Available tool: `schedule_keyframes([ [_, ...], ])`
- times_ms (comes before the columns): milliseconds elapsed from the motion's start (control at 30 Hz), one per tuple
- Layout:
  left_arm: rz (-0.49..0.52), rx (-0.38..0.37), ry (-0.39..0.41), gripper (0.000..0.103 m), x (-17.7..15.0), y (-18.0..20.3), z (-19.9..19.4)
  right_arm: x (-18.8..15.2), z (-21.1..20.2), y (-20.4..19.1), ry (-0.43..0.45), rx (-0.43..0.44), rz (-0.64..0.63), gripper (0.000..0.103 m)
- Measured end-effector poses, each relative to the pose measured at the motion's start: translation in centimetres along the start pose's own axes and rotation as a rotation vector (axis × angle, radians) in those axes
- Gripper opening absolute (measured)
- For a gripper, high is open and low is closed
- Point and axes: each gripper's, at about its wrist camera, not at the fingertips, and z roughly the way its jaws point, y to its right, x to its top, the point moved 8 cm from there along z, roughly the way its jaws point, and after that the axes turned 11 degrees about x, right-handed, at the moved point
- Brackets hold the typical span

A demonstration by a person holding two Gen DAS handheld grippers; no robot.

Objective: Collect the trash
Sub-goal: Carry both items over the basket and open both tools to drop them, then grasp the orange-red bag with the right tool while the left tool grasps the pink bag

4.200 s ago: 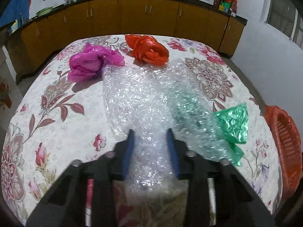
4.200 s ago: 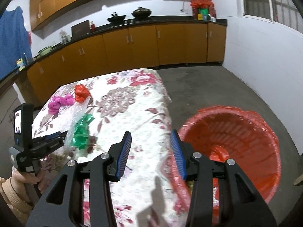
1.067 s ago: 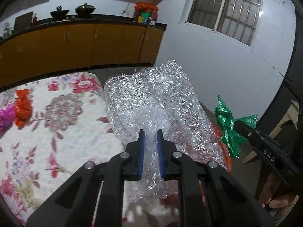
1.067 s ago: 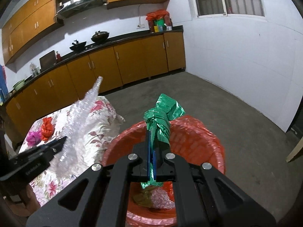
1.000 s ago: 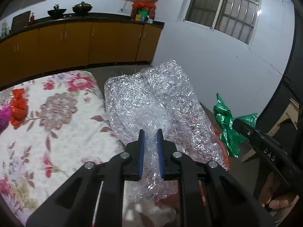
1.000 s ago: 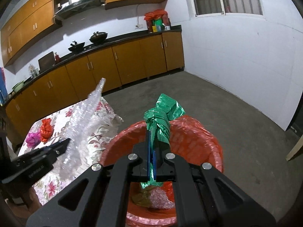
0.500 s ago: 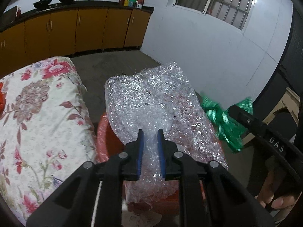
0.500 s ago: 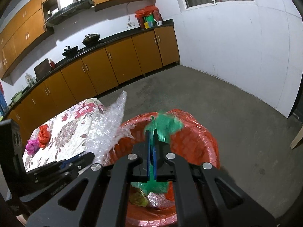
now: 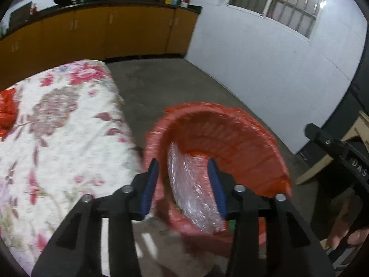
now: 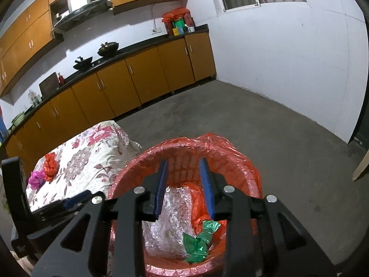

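Lying inside the red basket (image 10: 233, 161) are bubble wrap (image 10: 170, 217) and a green wrapper (image 10: 198, 240), the latter visible only in the right view. Both the left gripper (image 9: 183, 182) and right gripper (image 10: 183, 184) hang above, jaws spread, empty.

- The basket (image 10: 239, 161) stands on the floor (image 10: 253, 124), just beside the table's (image 10: 96, 147) near corner.
- The bubble wrap (image 10: 170, 217) lies inside the basket, against its table-side wall.
- The crumpled foil wrapper (image 10: 200, 242) lies in the basket too, touching the bubble wrap on the side away from the table.
- Two crumpled bags (image 10: 49, 166) (image 10: 35, 179) sit side by side on the table near its far edge.
- The kitchen counter (image 10: 129, 50) runs along the wall behind the table.
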Motion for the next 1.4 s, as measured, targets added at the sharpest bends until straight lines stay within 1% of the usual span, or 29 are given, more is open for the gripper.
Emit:
schedule_keyframes([
  [100, -0.016, 0.063, 0.019, 0.055, 0.1, -2.4, -0.7, -0.2, 0.3, -1.0, -0.009, 0.008, -0.023, 0.031],
  [133, -0.020, 0.078, 0.024, 0.058, 0.2, -3.1, -0.7, -0.2, 0.5, -1.5, -0.012, 0.013, -0.032, 0.039],
  [200, -0.028, 0.134, 0.048, 0.063, 0.3, -5.5, -1.4, -0.2, 0.8, -2.8, -0.007, 0.026, -0.052, 0.047],
  [300, -0.043, 0.213, 0.078, 0.066, 0.4, -9.1, -2.4, -0.2, 1.4, -4.8, -0.016, 0.052, -0.093, 0.050],
  [400, -0.087, 0.293, 0.095, 0.068, 0.3, -13.5, -3.6, -0.3, 2.5, -7.7, -0.033, 0.100, -0.133, 0.053],
  [467, -0.126, 0.355, 0.109, 0.070, 0.2, -17.3, -4.5, -0.5, 3.7, -10.3, -0.051, 0.145, -0.165, 0.053],
  [500, -0.139, 0.379, 0.113, 0.070, 0.1, -18.6, -4.8, -0.5, 4.2, -11.3, -0.059, 0.160, -0.177, 0.053],
  [600, -0.199, 0.476, 0.130, 0.072, -0.4, -24.0, -6.4, -0.9, 6.3, -16.3, -0.091, 0.240, -0.234, 0.054],
  [667, -0.243, 0.534, 0.139, 0.075, -0.9, -27.2, -7.4, -1.2, 7.4, -19.2, -0.104, 0.283, -0.266, 0.058],
  [733, -0.285, 0.583, 0.148, 0.076, -1.5, -30.1, -8.5, -1.6, 9.0, -22.6, -0.121, 0.335, -0.293, 0.065],
  [833, -0.358, 0.654, 0.158, 0.078, -2.3, -34.9, -9.9, -2.6, 11.9, -27.4, -0.164, 0.410, -0.314, 0.068],
  [967, -0.417, 0.702, 0.173, 0.078, -3.0, -38.8, -11.3, -4.3, 16.6, -33.3, -0.235, 0.474, -0.327, 0.069],
  [1100, -0.451, 0.728, 0.183, 0.078, -3.3, -41.8, -11.8, -5.9, 21.1, -38.0, -0.277, 0.480, -0.364, 0.069],
  [1233, -0.489, 0.733, 0.193, 0.078, -3.4, -44.4, -11.9, -6.8, 25.0, -40.6, -0.314, 0.468, -0.349, 0.069],
  [1400, -0.491, 0.727, 0.202, 0.078, -3.3, -45.6, -11.7, -8.1, 28.4, -42.6, -0.357, 0.452, -0.361, 0.069],
])
